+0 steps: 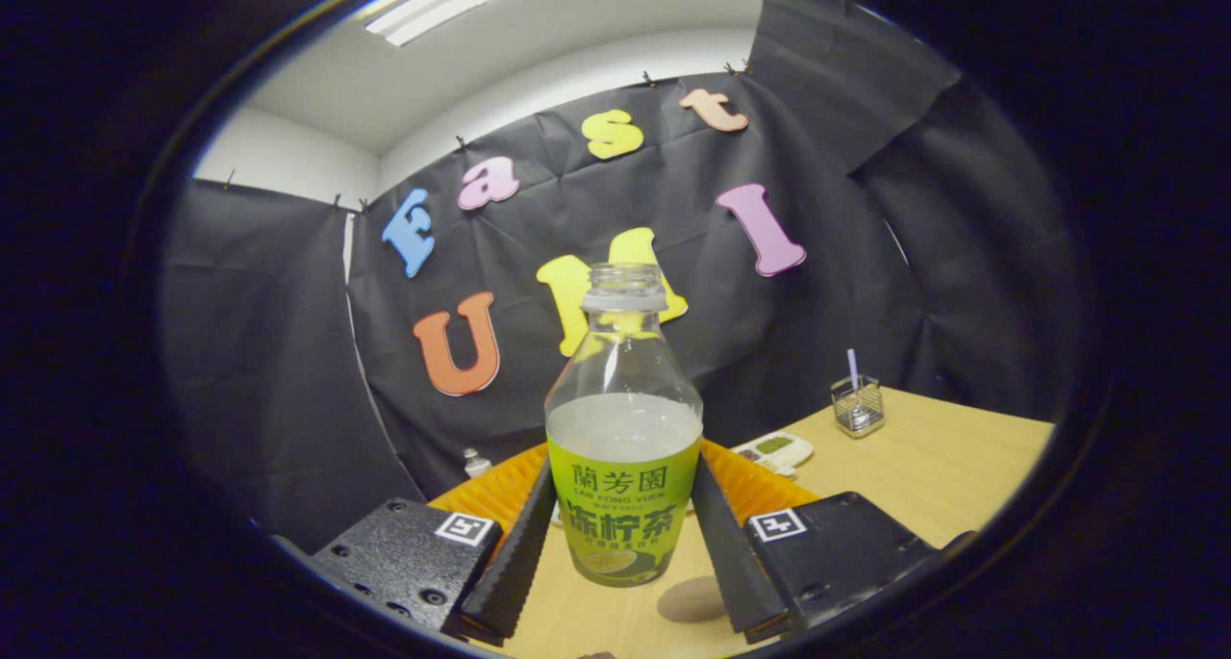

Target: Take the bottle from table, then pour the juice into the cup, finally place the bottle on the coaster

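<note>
While the gripper (623,534) is holding the bottle (623,447) between its two fingers, both pressing on the label band at either flank, the bottle is standing upright with its long axis vertical, uncapped and partly full, seemingly lifted clear of the table (923,476), since a shadow (694,599) is lying below it. Directly beyond it an orange ribbed thing (500,491), perhaps the coaster, is being largely hidden by the bottle and fingers. Any cup is proving hard to make out; a small wire holder (857,404) is sitting well apart to the right.
</note>
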A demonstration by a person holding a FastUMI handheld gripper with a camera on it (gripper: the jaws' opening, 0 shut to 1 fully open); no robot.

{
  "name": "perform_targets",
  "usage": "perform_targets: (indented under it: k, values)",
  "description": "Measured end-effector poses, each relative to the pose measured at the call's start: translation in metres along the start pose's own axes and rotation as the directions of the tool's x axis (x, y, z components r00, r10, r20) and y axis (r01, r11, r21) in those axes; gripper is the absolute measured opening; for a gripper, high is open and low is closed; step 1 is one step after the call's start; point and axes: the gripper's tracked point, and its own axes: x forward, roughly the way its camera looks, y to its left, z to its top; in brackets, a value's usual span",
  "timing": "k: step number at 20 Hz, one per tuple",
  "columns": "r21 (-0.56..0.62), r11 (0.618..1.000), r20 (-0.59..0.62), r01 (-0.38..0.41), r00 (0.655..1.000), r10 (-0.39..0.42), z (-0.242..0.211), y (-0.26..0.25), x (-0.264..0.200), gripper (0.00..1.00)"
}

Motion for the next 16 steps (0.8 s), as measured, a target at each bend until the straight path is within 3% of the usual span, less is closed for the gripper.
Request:
perform_targets:
  k: [4, 10, 16]
  values:
    - [-0.034, 0.998, -0.058, 0.05, 0.997, -0.052, -0.039, -0.006, 0.017, 0.82]
    - [-0.122, 0.975, -0.116, 0.185, 0.973, -0.199, -0.095, -0.03, 0.037, 0.82]
    - [-0.192, 0.954, -0.136, 0.231, 0.956, -0.259, -0.127, -0.041, 0.052, 0.83]
